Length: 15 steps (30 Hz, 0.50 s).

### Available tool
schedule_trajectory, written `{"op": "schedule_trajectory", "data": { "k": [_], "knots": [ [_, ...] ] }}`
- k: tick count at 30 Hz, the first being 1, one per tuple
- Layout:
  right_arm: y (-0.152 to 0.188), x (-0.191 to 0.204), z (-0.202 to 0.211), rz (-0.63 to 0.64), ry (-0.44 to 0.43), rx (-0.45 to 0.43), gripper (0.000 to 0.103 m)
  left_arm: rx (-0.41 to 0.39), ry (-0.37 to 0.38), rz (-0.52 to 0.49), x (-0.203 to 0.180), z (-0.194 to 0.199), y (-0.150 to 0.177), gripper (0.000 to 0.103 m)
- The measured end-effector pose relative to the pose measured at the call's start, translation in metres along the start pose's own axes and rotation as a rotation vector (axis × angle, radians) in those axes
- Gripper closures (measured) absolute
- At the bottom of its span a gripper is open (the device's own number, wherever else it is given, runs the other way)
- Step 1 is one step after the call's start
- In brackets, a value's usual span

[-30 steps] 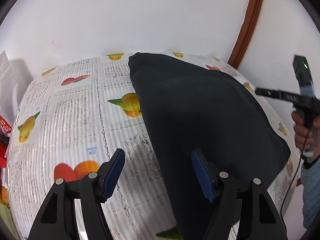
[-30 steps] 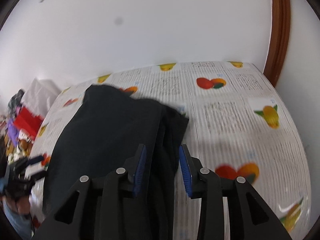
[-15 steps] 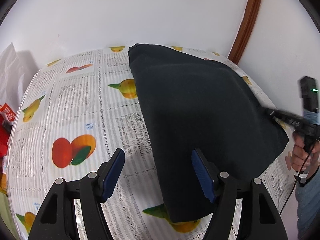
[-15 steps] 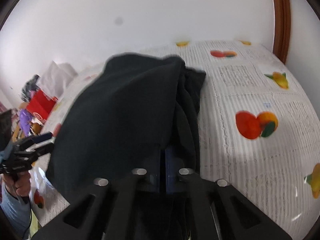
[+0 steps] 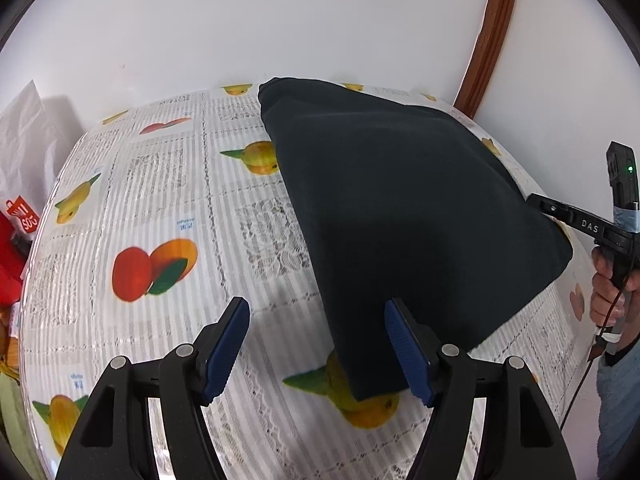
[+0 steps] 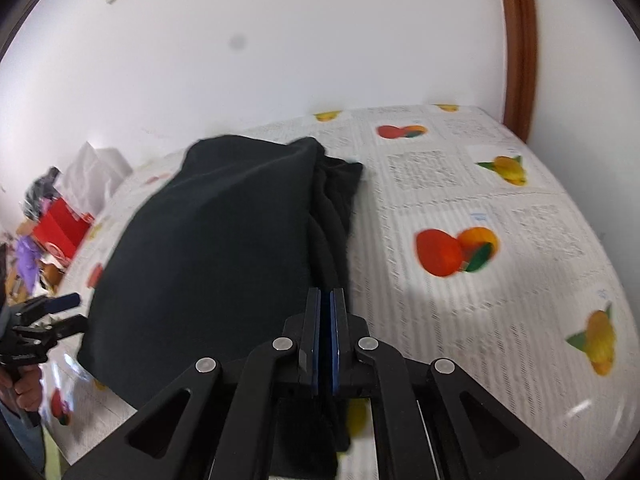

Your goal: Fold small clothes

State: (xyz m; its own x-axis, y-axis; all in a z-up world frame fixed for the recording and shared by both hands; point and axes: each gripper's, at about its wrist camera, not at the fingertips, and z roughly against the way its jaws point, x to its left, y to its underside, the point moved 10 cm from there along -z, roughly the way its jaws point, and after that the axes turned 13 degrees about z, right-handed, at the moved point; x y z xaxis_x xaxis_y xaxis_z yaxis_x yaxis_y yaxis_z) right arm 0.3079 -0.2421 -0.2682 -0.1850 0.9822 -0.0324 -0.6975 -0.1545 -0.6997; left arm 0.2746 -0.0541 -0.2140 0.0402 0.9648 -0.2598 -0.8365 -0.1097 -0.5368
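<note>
A dark navy garment [image 5: 400, 208] lies on a table with a fruit-print cloth [image 5: 160, 200]. Its right side is raised like a tent. My right gripper [image 6: 325, 320] is shut on the garment's [image 6: 216, 248] edge, with bunched folds running away from the pads. In the left wrist view the right gripper [image 5: 538, 202] meets the garment at its right edge. My left gripper [image 5: 318, 344] is open, low over the near side. The garment's near corner lies between its jaws beside the right finger [image 5: 408, 352], and the pads do not press it. The left gripper [image 6: 50, 312] also shows at the left edge.
A white bag [image 5: 24, 148] and a red package [image 5: 12, 256] stand off the table's left side. Coloured clutter [image 6: 52, 232] fills that side. A wooden door frame [image 5: 486, 40] rises at the back right. A person's hand [image 5: 612, 284] holds the right gripper's handle.
My right gripper closed on the garment's edge and lifted it, raising that side. The left gripper drew back, so the garment's near corner now shows between its fingers.
</note>
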Motion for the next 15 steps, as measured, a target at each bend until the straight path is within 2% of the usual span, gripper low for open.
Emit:
{"op": "schedule_trajectory", "data": {
  "k": [4,6,8,10,15],
  "knots": [
    [0.018,-0.005,0.017,0.005,0.022,0.023,0.097,-0.004,0.005,0.013,0.001,0.006,0.008,0.036],
    [0.025,-0.005,0.027,0.018,0.031,0.026,0.091,-0.007,0.005,0.014,0.001,0.01,0.011,0.036],
    [0.035,-0.002,0.038,0.039,0.034,0.033,0.076,-0.012,0.002,0.013,0.001,0.013,0.015,0.036],
    [0.044,-0.002,0.049,0.053,0.051,0.032,0.068,-0.015,-0.002,0.013,0.001,0.016,0.02,0.036],
    [0.073,0.0,0.063,0.065,0.049,0.067,0.066,-0.016,-0.016,0.008,0.005,0.023,0.032,0.036]
  ]
}}
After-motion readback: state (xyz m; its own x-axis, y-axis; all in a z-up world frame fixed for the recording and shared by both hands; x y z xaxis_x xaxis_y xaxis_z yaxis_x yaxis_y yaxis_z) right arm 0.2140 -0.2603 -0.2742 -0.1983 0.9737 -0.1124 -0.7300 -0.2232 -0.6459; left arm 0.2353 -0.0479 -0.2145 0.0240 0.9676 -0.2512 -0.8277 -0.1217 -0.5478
